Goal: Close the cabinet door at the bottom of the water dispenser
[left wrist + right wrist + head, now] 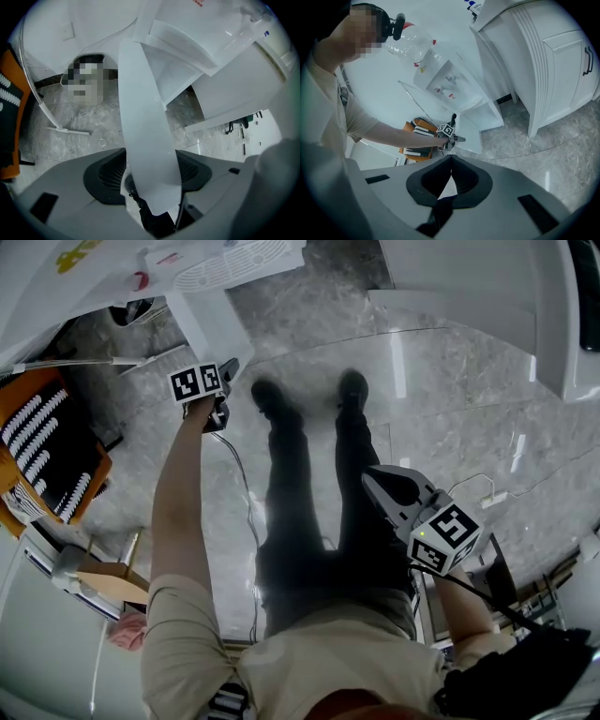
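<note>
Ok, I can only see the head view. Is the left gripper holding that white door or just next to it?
Observer: In the left gripper view the cabinet door stands between the jaws of the left gripper, which are apart; I can't see them pressing it.
Operator: So is the door shut yet?
Observer: No. The right gripper view shows it from the side, swung out from the water dispenser.
Operator: What's the other gripper doing?
Observer: The right gripper has its jaws together, nothing in them.

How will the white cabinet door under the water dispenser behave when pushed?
The door is probably stiff: a flat, straight-edged panel. Being thin, it likely feels light. Standing open from the dispenser, it should swing rather than slide.
</note>
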`<state>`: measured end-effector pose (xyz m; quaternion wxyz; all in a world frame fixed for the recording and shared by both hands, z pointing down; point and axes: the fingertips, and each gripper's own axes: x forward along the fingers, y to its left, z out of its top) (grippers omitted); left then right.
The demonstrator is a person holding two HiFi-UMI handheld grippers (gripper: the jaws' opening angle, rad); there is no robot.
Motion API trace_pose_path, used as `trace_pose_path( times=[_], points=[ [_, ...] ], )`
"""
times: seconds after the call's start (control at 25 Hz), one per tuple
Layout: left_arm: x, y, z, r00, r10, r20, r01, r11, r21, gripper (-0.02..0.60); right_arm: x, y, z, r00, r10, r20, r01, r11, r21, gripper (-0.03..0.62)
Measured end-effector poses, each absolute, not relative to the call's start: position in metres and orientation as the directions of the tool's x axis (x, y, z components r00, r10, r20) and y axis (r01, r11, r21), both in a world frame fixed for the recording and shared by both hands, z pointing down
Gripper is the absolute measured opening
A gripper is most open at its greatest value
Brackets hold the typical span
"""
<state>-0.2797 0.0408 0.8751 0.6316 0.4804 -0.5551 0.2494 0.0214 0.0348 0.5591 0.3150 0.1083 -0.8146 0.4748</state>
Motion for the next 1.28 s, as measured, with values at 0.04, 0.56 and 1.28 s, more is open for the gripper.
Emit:
trace_pose_path(
  times=[0.04, 0.56, 1.28],
  points=[
    [-0.278, 0.039, 0.875, 0.264, -0.222, 0.939, -0.845, 0.415, 0.335, 0.277, 0.022, 0.035, 0.56, -0.777, 0.125, 0.617, -0.476, 0.524, -0.706, 0.017],
    [-0.257, 0.02, 0.876, 0.29, -0.261, 0.921, -0.799, 0.464, 0.383, 0.299, 0.025, 0.033, 0.561, -0.774, 0.124, 0.62, -0.481, 0.521, -0.705, 0.017],
    [-0.238, -0.005, 0.876, 0.316, -0.315, 0.895, -0.733, 0.518, 0.441, 0.322, 0.032, 0.03, 0.563, -0.773, 0.123, 0.622, -0.486, 0.515, -0.706, 0.017]
  ],
)
